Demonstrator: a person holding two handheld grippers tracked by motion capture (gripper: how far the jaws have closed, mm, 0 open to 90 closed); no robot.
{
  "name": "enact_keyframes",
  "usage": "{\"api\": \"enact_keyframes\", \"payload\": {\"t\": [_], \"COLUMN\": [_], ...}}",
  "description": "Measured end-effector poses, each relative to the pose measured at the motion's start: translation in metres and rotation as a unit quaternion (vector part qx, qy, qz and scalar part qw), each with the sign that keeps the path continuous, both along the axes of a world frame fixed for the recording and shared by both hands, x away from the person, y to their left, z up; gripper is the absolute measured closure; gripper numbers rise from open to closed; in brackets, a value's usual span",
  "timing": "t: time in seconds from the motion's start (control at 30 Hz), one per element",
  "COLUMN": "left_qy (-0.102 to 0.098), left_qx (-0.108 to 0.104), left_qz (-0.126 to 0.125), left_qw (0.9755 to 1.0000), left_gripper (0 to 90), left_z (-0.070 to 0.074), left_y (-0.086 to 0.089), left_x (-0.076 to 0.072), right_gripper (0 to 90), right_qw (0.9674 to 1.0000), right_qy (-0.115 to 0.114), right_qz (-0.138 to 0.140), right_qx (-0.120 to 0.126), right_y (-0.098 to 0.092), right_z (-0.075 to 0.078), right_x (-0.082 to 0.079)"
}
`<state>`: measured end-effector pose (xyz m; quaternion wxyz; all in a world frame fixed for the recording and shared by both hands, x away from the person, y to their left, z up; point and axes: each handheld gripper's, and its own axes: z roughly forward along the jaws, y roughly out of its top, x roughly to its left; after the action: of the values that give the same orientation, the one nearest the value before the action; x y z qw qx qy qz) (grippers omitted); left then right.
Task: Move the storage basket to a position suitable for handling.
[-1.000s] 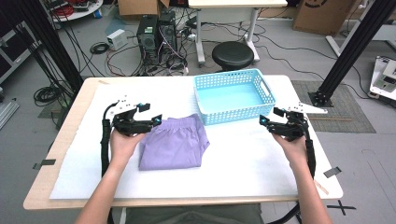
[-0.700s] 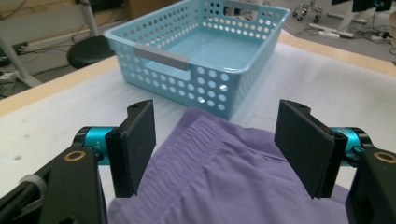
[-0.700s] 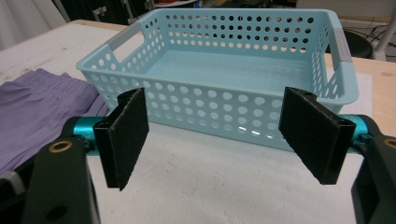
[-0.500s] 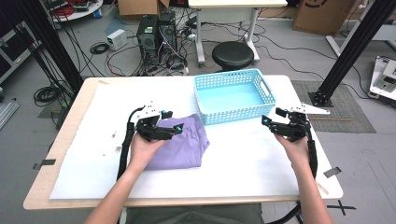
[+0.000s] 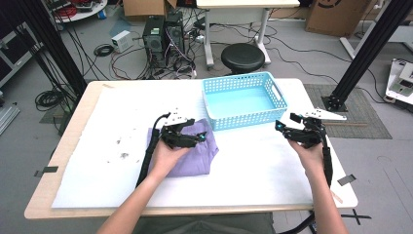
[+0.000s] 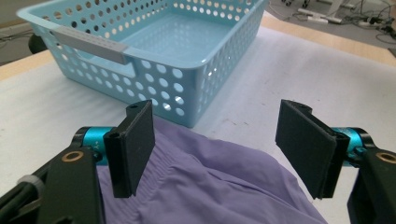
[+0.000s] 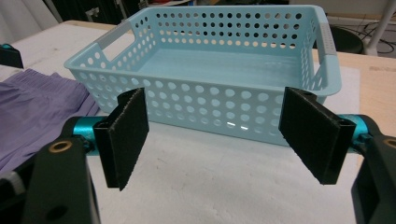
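Observation:
A folded purple cloth [image 5: 194, 161] lies on the white table cover, just left of the front of a light-blue perforated basket [image 5: 246, 119]. My left gripper [image 5: 197, 138] hovers over the cloth's far edge with its jaws open; in the left gripper view the cloth [image 6: 224, 182] lies beneath the left gripper [image 6: 217, 128], with the basket [image 6: 154, 88] right behind. My right gripper [image 5: 281, 127] is open at the basket's front right corner. In the right gripper view the right gripper [image 7: 215, 137] frames the basket's [image 7: 210, 100] long wall, with the cloth [image 7: 37, 112] at the left.
The basket is empty. A white cover [image 5: 253, 165] spreads over the wooden table, with small dark specks [image 5: 122, 146] at the left. Beyond the far edge are a black stool [image 5: 242, 57], computer towers [image 5: 163, 31] and floor cables.
My left gripper has moved right, from the cloth's left edge to above its far right part near the basket. The right gripper has stayed almost still.

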<state>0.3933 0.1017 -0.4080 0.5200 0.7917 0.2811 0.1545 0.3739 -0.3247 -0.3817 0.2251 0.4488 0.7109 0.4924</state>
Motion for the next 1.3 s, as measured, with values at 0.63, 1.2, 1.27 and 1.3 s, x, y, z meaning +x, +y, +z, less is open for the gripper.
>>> {"api": "enact_keyframes", "payload": {"t": [0.63, 1.2, 1.27, 1.3], "left_qy": [0.003, -0.011, -0.010, -0.010], "left_qx": [0.017, 0.024, 0.025, 0.025], "left_qz": [0.000, 0.053, 0.060, 0.063], "left_qw": [0.9999, 0.9983, 0.9978, 0.9977], "left_gripper": [28.4, 28.4, 28.4, 28.4], "left_z": [-0.006, 0.004, 0.003, 0.002], "left_y": [-0.009, 0.077, 0.086, 0.090], "left_x": [0.003, -0.033, -0.039, -0.042], "right_gripper": [24.3, 24.3, 24.3, 24.3], "right_qw": [1.0000, 0.9988, 0.9983, 0.9981], "right_qy": [0.004, -0.012, -0.009, -0.008], "right_qz": [-0.005, 0.046, 0.055, 0.059], "right_qx": [0.000, -0.013, -0.014, -0.012], "right_y": [-0.002, 0.052, 0.061, 0.066], "right_z": [-0.005, -0.009, -0.011, -0.012], "right_x": [0.001, -0.007, -0.008, -0.009]}}
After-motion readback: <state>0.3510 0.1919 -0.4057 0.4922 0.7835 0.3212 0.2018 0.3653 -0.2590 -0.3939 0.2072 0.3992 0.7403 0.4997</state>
